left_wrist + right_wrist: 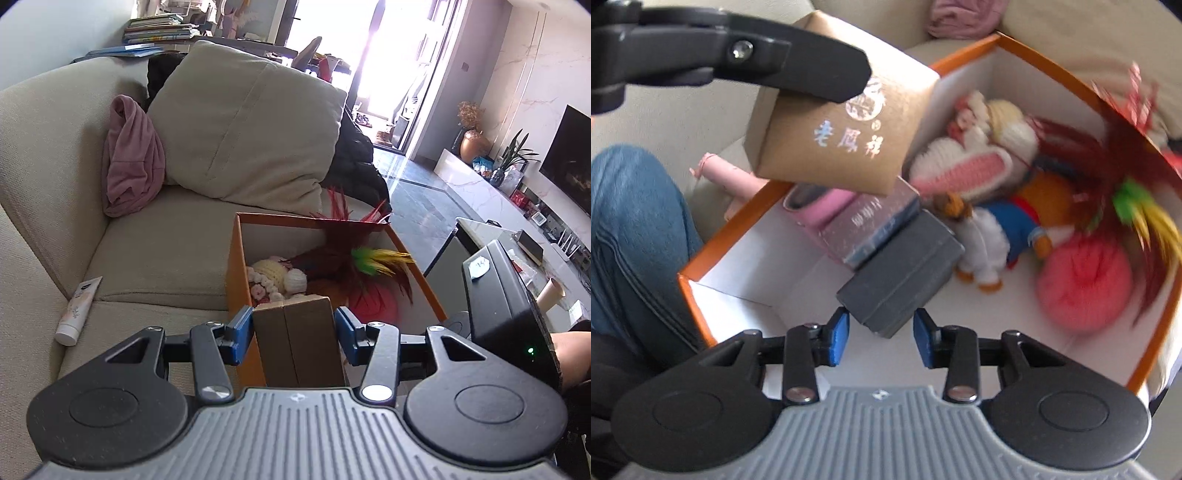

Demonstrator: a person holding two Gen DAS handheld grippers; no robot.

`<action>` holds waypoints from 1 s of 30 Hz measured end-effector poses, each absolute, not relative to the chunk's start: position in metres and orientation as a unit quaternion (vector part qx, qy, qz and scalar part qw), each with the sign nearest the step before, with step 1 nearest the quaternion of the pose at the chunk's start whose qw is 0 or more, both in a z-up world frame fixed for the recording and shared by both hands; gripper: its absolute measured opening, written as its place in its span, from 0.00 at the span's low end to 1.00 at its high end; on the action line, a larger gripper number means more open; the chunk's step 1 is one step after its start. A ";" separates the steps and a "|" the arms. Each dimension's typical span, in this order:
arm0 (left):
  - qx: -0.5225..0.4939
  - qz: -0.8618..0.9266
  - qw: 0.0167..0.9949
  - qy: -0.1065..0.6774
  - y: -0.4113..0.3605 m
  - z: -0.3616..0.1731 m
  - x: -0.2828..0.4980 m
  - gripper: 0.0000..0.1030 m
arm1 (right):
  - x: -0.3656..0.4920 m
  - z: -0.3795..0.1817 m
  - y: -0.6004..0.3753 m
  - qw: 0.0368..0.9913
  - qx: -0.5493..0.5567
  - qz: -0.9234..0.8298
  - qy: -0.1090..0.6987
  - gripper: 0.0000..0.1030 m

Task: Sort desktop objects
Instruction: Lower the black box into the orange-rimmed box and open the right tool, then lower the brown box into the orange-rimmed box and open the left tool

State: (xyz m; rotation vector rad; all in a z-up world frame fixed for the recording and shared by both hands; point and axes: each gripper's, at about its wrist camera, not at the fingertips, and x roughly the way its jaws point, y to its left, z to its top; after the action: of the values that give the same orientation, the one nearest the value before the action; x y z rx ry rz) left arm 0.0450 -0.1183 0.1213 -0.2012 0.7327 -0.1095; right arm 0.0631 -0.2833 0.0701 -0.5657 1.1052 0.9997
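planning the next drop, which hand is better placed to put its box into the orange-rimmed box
Left, probably. The left gripper holds the brown cardboard box over the orange-rimmed storage box. The right gripper sits around a dark grey box already low inside.

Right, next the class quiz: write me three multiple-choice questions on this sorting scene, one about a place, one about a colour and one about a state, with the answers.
1. Where does the white tube lie?
A. on the TV shelf
B. on the sofa seat
C. on the floor

2. What colour is the outside of the open box?
A. blue
B. green
C. orange

3. The brown carton is:
A. clamped in the left gripper
B. lying flat on a cushion
C. tucked under the pillow

Answers:
1. B, the tube rests on the seat cushion beside the armrest.
2. C, its rim and outer walls are orange and only the inside is white.
3. A, both blue pads press on its sides and it hangs above the open box.
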 end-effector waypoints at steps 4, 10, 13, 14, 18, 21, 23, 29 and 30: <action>-0.095 -0.051 0.927 0.359 -0.120 0.120 0.046 0.53 | 0.061 0.069 -0.279 0.701 -0.270 0.458 0.475 0.38; -0.088 -0.056 0.928 0.358 -0.124 0.121 0.045 0.53 | 0.059 0.070 -0.292 0.706 -0.266 0.454 0.474 0.39; -0.084 -0.059 0.929 0.356 -0.128 0.122 0.045 0.53 | 0.058 0.081 -0.304 0.718 -0.261 0.445 0.468 0.42; -0.083 -0.061 0.929 0.354 -0.129 0.123 0.044 0.53 | 0.058 0.085 -0.310 0.723 -0.258 0.441 0.466 0.43; -0.075 -0.080 0.932 0.345 -0.139 0.130 0.040 0.53 | 0.058 0.102 -0.331 0.743 -0.253 0.419 0.456 0.44; -0.058 -0.100 0.932 0.343 -0.154 0.132 0.039 0.53 | 0.056 0.114 -0.348 0.754 -0.257 0.407 0.447 0.44; -0.044 -0.116 0.929 0.348 -0.167 0.129 0.040 0.53 | 0.053 0.121 -0.358 0.759 -0.260 0.403 0.441 0.44; 0.011 -0.159 0.908 0.387 -0.208 0.104 0.046 0.53 | 0.043 0.134 -0.366 0.765 -0.274 0.392 0.432 0.45; 0.013 -0.163 0.905 0.393 -0.211 0.101 0.046 0.53 | 0.040 0.132 -0.366 0.763 -0.283 0.388 0.432 0.45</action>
State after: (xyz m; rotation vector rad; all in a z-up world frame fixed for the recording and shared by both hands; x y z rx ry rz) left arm 0.0464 -0.2110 0.1006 0.0264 0.8120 -0.3370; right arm 0.0405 -0.3664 0.1321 -0.6160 0.9398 0.8439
